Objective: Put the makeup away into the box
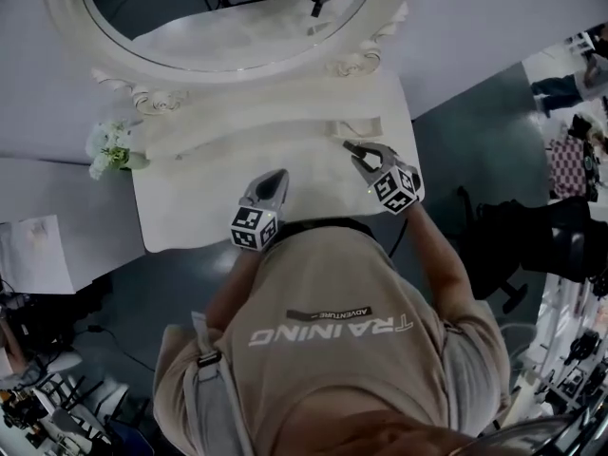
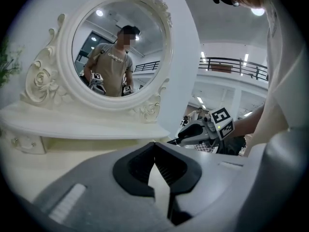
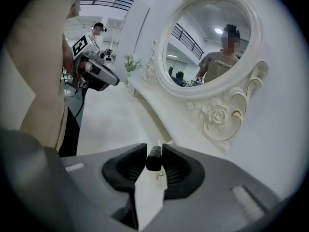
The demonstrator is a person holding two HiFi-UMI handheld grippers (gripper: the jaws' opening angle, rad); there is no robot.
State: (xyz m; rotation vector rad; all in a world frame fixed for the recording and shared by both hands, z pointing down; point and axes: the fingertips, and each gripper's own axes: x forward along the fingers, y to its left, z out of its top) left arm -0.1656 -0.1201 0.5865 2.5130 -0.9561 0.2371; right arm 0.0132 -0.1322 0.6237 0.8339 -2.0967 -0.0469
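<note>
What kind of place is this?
Probably a big indoor hall or workshop, not a real bedroom. A white dressing table with a round carved mirror and flowers stands like a set, but behind it are a balcony railing and ceiling lights.

Two hand-held grippers (image 1: 278,175) (image 1: 352,148) (one per hand), one mirror (image 1: 237,41), one table (image 1: 190,207), one flower bunch (image 1: 109,146) — one makeup item (image 3: 154,158)
</note>
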